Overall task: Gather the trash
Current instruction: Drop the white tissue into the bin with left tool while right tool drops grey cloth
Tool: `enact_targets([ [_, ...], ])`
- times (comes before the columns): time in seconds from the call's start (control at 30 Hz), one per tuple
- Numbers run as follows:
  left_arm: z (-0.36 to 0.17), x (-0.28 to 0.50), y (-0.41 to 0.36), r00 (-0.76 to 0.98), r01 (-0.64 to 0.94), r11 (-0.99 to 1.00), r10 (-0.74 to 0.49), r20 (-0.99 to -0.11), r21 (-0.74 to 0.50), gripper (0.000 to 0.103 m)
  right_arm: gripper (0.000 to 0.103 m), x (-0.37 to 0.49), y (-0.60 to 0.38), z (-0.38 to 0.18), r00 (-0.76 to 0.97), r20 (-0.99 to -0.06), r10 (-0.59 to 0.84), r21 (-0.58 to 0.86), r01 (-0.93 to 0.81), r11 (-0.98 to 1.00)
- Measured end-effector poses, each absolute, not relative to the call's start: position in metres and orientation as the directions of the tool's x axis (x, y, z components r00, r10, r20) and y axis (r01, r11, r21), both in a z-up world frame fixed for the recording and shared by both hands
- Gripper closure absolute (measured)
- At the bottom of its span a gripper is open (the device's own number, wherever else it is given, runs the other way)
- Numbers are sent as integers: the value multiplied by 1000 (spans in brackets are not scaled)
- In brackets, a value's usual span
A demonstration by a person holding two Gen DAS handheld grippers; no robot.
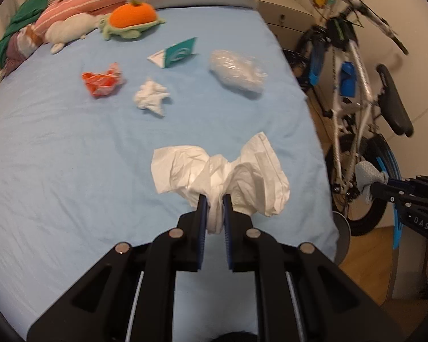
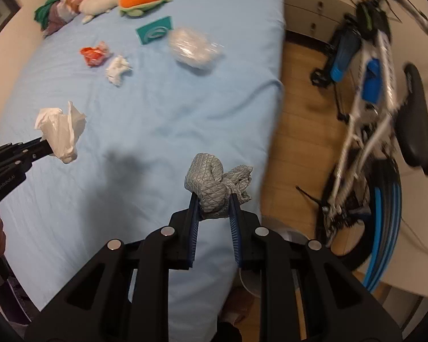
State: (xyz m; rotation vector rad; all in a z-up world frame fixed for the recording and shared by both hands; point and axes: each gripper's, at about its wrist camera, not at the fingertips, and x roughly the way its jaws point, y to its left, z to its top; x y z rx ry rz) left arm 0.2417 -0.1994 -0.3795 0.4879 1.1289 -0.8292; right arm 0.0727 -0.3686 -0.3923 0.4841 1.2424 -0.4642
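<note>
My left gripper (image 1: 213, 199) is shut on a crumpled white tissue (image 1: 219, 173) and holds it above the blue bed; the tissue also shows in the right wrist view (image 2: 60, 131). My right gripper (image 2: 213, 196) is shut on a crumpled grey cloth wad (image 2: 214, 182) near the bed's right edge; the wad also shows in the left wrist view (image 1: 368, 175). On the bed lie a red-orange wrapper (image 1: 102, 81), a small white tissue ball (image 1: 151, 97), a clear plastic bag (image 1: 236, 71) and a teal card (image 1: 179, 52).
Plush toys, one an orange-shelled turtle (image 1: 132, 20), and pillows (image 1: 80, 0) sit at the bed's head. A bicycle (image 2: 379, 108) stands on the wood floor (image 2: 296, 131) right of the bed (image 1: 57, 148). A round white bin rim (image 2: 294, 235) shows below the right gripper.
</note>
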Motion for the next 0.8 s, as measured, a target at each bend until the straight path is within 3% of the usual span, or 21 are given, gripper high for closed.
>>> enact_targets([
  [0.3,-393,108,-282,18,927,358,-342,-940,-113,91,82,-72,-394,-412,207,-977,-60,124,767,629],
  [0.8,-412,-8,-324,-64,982,151,-305,-950,-115,91,77,-158,-410,-410,263,-961,-89,182,838,515],
])
